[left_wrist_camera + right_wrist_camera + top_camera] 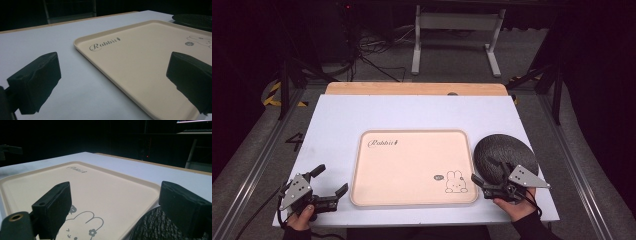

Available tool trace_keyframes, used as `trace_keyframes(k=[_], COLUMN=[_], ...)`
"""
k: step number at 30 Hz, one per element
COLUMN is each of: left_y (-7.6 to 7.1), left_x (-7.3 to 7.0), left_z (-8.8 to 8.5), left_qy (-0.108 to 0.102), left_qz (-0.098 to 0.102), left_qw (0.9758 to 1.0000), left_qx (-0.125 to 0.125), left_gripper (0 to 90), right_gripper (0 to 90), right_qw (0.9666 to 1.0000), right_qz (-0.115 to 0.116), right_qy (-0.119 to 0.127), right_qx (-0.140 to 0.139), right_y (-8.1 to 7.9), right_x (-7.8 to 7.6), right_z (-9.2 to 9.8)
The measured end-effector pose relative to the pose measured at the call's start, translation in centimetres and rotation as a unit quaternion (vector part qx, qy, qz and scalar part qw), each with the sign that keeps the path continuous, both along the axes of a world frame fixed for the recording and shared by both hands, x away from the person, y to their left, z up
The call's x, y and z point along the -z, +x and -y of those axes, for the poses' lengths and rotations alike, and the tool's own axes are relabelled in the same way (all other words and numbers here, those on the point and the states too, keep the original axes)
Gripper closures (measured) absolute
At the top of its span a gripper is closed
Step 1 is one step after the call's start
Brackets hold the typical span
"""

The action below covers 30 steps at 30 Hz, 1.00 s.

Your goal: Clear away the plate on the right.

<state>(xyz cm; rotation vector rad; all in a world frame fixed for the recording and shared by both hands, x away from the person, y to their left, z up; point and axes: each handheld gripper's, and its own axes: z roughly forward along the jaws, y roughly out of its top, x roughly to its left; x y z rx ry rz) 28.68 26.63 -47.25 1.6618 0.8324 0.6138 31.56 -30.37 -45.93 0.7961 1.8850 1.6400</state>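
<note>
Black and woven, the round placemat (506, 155) lies at three o'clock of the cream tray (412, 202), under the empty, wide-open right gripper (487, 178); pinch its near rim squarely, while the left gripper (329, 180) waits open.

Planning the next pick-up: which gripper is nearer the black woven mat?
Right. The right gripper hangs over the black woven mat's near edge; the left gripper sits across the tray, at the table's opposite side.

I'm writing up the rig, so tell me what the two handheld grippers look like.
Both the left gripper and the right gripper are black, with two blocky black fingers each, a grey three-cornered plate on top, and a thin black cable trailing off. The person wears dark sleeves.
</note>
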Motion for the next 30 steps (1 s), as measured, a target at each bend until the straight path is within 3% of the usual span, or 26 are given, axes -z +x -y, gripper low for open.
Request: trace_keyframes(k=[5, 8, 11, 16, 21, 30], left_y=[0.0, 0.0, 0.0, 0.1, 0.0, -0.1], left_x=[0.0, 0.0, 0.0, 0.0, 0.0, 0.0], left_z=[0.0, 0.0, 0.0, 0.0, 0.1, 0.1], left_qy=[-0.001, 0.0, -0.001, 0.001, 0.0, 0.001], left_qz=[0.0, -0.001, 0.0, -0.002, 0.0, 0.003], left_qw=[1.0, 1.0, 1.0, 1.0, 1.0, 1.0], left_qx=[-0.001, -0.001, -0.002, -0.002, -0.007, -0.006], left_gripper=[0.1, 0.2, 0.2, 0.1, 0.2, 0.1], right_gripper=[14.3, 14.9, 16.2, 17.6, 17.7, 18.2], right_qw=[0.9998, 0.9999, 0.9998, 0.9985, 0.9978, 0.9946], right_qz=[-0.005, -0.003, 0.004, 0.014, 0.027, 0.035], right_qy=[-0.021, -0.013, -0.02, -0.052, -0.06, -0.098], right_qx=[0.002, 0.003, 0.001, -0.011, -0.003, 0.0], right_y=[0.1, 0.0, -0.2, -0.7, -1.0, -1.6], right_x=[-0.2, -0.6, -1.2, -2.2, -3.4, -4.5], right_z=[0.2, 0.6, 0.8, 1.3, 2.3, 3.5])
